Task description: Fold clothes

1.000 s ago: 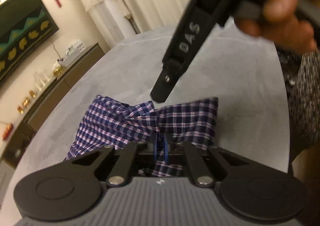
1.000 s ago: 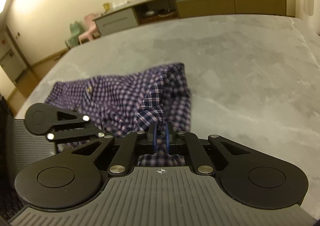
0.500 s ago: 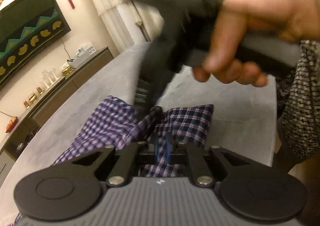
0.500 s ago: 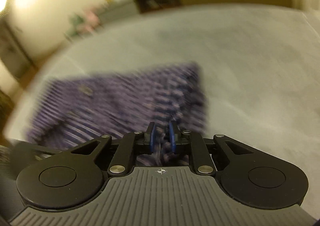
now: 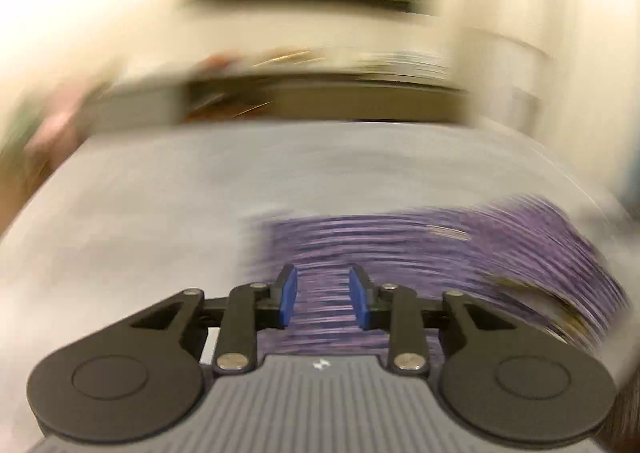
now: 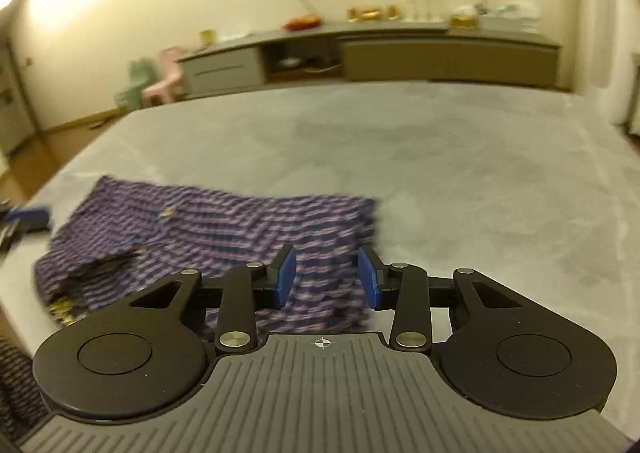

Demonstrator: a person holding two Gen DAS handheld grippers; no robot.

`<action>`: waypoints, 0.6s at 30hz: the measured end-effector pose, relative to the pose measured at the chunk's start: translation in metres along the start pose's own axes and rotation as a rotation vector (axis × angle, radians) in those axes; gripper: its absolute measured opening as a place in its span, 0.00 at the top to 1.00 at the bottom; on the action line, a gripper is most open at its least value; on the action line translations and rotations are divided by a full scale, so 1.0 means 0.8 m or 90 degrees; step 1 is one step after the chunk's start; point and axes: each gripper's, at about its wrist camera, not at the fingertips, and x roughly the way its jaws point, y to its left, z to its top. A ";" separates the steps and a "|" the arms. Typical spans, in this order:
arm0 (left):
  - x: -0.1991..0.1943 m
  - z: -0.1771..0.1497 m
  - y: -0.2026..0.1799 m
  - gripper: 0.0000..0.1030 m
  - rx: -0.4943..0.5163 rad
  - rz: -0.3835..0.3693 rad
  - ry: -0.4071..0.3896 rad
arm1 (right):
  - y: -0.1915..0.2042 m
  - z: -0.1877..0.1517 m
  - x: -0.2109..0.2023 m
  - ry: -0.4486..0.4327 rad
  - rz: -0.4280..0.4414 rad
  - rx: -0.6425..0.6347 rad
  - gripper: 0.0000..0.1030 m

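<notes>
We saw both grippers let go: left gripper [image 5: 323, 303] and right gripper [image 6: 327, 280] jaws had just been opening, now spread, nothing pinched. Plaid garment [image 6: 224, 237] lay folded on grey table [image 6: 460, 173], under and ahead of both. We judged fold placed. Both pointed downward; left view blurred.

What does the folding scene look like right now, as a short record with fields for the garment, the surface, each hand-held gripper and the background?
garment: purple plaid garment, lying folded and flat, no pads on it
surface: grey table
left hand-held gripper: open, jaws have just been opening, nothing pinched; view badly blurred
right hand-held gripper: open, jaws have just been opening, cloth visible below the gap but not gripped
background: long low sideboard against the wall, pink stool at its left end
</notes>
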 end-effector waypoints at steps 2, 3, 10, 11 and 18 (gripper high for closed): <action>0.006 0.005 0.060 0.74 -0.135 0.005 0.018 | 0.009 -0.014 0.033 0.094 -0.027 -0.044 0.65; 0.008 0.005 0.082 0.74 -0.197 -0.017 0.023 | 0.012 -0.017 0.041 0.114 -0.039 -0.061 0.53; 0.042 0.000 0.031 0.55 -0.065 -0.001 0.076 | 0.021 -0.018 0.043 0.108 -0.054 -0.080 0.54; 0.048 -0.003 0.016 0.55 -0.027 0.014 0.078 | 0.022 -0.019 0.043 0.107 -0.055 -0.083 0.54; 0.058 -0.010 -0.016 0.91 0.050 -0.003 0.081 | 0.010 -0.024 0.032 0.105 -0.044 -0.071 0.53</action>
